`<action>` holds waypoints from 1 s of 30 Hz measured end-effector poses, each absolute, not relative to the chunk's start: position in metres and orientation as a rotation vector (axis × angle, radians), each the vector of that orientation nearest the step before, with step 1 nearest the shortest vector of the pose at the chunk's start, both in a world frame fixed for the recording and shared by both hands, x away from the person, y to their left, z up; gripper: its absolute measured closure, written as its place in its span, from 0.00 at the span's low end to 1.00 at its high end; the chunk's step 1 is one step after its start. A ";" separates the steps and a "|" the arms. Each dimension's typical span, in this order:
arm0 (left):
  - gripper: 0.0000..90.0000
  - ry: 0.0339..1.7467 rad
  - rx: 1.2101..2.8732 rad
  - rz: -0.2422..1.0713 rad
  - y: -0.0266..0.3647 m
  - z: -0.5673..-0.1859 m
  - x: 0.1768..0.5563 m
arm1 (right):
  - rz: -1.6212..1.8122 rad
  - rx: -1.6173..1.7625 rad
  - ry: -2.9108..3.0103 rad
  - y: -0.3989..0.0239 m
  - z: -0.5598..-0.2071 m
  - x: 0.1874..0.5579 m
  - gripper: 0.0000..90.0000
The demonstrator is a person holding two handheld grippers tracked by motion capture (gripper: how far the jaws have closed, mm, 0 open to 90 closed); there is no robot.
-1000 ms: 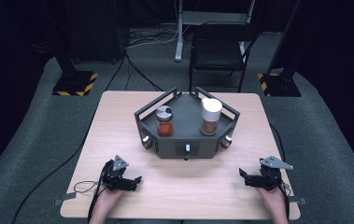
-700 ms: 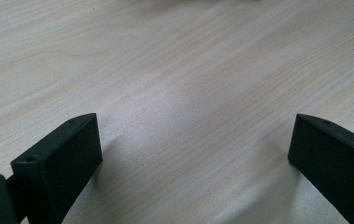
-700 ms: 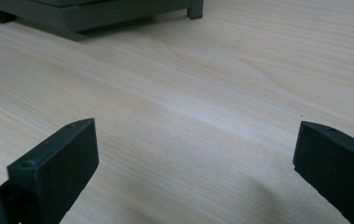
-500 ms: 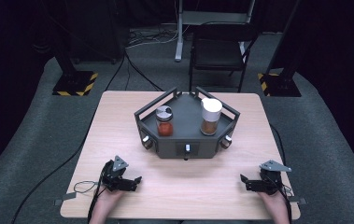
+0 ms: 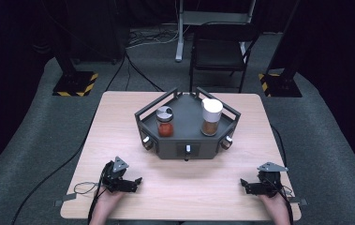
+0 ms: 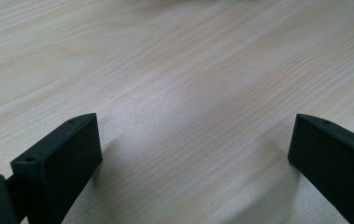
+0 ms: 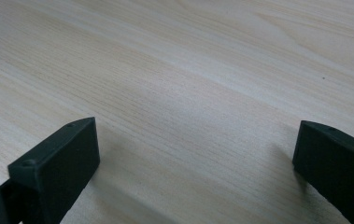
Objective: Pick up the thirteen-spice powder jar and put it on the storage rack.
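A dark hexagonal tray (image 5: 184, 145) stands mid-table with two jars in it: a short jar of red spice with a grey lid (image 5: 165, 122) on the left and a taller jar of brown spice with a white lid (image 5: 210, 116) on the right. My left gripper (image 5: 135, 183) rests low on the wooden table (image 5: 119, 122) near the front left edge, held by a hand. Its jaws stand wide apart over bare wood (image 6: 188, 121). My right gripper (image 5: 244, 185) lies near the front right edge, also open, with nothing between its jaws (image 7: 193, 126).
A black chair (image 5: 219, 47) stands behind the table. Stand bases with yellow-black hazard stripes (image 5: 74, 84) sit on the grey carpet at back left and back right. Cables trail from both grippers and across the floor.
The right gripper has slid slightly back toward the table's front edge. The left gripper has barely shifted.
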State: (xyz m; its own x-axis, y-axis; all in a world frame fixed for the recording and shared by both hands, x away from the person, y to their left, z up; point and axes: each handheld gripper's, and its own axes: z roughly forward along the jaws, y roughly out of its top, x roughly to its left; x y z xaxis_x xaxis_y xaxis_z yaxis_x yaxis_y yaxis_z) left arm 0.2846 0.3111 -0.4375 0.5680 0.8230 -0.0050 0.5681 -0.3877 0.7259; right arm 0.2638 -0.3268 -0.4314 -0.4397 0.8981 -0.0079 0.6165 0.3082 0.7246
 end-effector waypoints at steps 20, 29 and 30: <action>0.00 1.109 2.114 0.469 0.309 -0.437 0.286 | 0.929 1.326 2.186 -0.328 -0.431 0.264 0.00; 0.00 1.109 2.114 0.469 0.309 -0.437 0.286 | 0.930 1.326 2.187 -0.327 -0.431 0.265 0.00; 0.00 1.109 2.114 0.469 0.309 -0.437 0.286 | 0.930 1.325 2.187 -0.327 -0.431 0.265 0.00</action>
